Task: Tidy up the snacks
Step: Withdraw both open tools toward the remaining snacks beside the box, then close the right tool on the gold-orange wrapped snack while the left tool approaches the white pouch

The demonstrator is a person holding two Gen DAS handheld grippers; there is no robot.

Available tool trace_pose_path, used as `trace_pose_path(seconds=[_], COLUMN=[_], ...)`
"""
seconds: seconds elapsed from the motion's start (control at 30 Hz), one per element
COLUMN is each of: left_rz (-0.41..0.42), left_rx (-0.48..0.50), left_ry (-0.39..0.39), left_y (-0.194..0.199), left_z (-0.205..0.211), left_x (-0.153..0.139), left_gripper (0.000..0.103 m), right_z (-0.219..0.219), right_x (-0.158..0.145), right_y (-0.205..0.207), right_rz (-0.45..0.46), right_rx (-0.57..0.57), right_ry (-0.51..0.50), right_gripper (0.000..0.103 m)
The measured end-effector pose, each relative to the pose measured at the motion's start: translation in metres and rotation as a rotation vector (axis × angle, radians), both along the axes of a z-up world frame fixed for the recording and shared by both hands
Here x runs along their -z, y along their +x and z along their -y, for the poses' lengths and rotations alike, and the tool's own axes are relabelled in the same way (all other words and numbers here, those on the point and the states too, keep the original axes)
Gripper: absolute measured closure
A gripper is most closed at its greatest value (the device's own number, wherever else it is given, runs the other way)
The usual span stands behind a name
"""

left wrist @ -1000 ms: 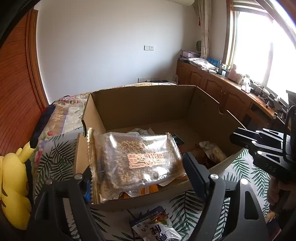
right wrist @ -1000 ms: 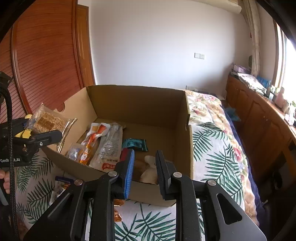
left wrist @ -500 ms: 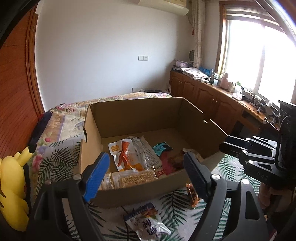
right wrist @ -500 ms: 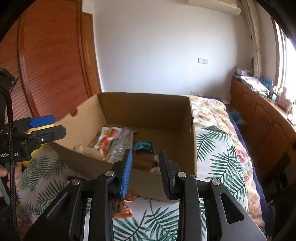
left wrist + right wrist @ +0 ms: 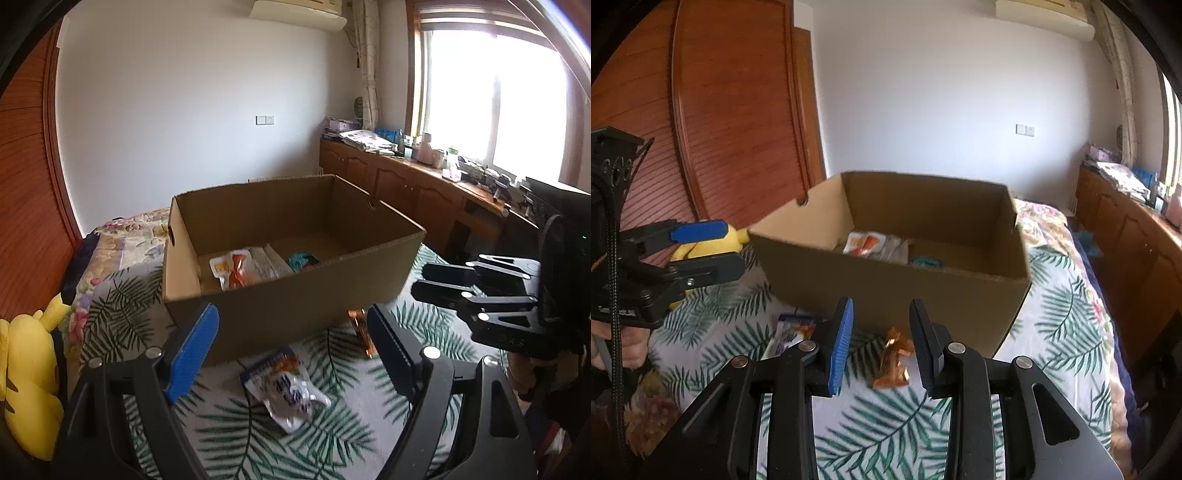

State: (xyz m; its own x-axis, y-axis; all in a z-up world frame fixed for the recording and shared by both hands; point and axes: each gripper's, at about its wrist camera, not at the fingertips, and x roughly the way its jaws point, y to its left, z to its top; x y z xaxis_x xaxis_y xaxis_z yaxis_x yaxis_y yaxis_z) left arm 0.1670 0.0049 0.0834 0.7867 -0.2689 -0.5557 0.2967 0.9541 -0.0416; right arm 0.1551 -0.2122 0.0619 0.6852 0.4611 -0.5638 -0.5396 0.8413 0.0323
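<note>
An open cardboard box (image 5: 295, 310) stands on the palm-leaf bed cover and holds an orange-and-white pack (image 5: 236, 271), a teal packet (image 5: 301, 260) and clear packs. In front of it lie a white-and-blue snack packet (image 5: 284, 387) and an orange foil wrapper (image 5: 360, 328). My left gripper (image 5: 291, 350) is open and empty, back from the box's near wall and above the packet. My right gripper (image 5: 881, 339) has narrow, opening jaws; the orange wrapper (image 5: 892, 360) shows on the bed in the gap, untouched. Each gripper appears in the other's view: right gripper (image 5: 419, 283), left gripper (image 5: 733, 246).
A yellow plush toy (image 5: 26, 369) sits at the bed's left edge. Wooden cabinets (image 5: 406, 188) with clutter run under the window on the right. A slatted wooden door (image 5: 720, 129) is behind the box. A hand (image 5: 624, 343) holds the left gripper.
The left gripper let go of the sesame candy pack into the box and is empty. Both grippers drew back from the box. The right jaws widened a little.
</note>
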Motion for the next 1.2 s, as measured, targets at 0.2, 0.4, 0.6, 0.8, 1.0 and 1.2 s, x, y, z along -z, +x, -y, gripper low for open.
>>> trace_pose_path(seconds=[0.2,0.4,0.6,0.8,1.0,1.2], left_rz=[-0.025,-0.072,-0.118,-0.172,-0.21,-0.239], left_rx=[0.027,0.019,-0.025,-0.045,-0.063,-0.074], left_ry=[0.032,0.023,0.014,0.009,-0.017,-0.005], left_y=[-0.014,-0.015,-0.008,0.003,0.013,0.018], left_z=[0.004,0.001,-0.003,-0.005,-0.007,-0.007], left_x=[0.015,0.038,0.062,0.08,0.092,0.104], left_gripper=[0.02,0.02,0.02,0.02,0.02,0.02], right_z=[0.0,0.004,0.001,-0.001,-0.009,-0.017], right_x=[0.02,0.036,0.052,0.066,0.074,0.084], right_y=[0.0,0.004,0.011,0.019,0.03,0.044], right_rz=[-0.038,-0.075,-0.109,-0.145,-0.188,-0.237], right_rx=[0.004,0.016,0.033,0.046,0.045,0.051], right_ry=[-0.017,-0.03,-0.052,-0.067,-0.065,-0.055], right_gripper=[0.072,0.072,0.072,0.071,0.066,0.065])
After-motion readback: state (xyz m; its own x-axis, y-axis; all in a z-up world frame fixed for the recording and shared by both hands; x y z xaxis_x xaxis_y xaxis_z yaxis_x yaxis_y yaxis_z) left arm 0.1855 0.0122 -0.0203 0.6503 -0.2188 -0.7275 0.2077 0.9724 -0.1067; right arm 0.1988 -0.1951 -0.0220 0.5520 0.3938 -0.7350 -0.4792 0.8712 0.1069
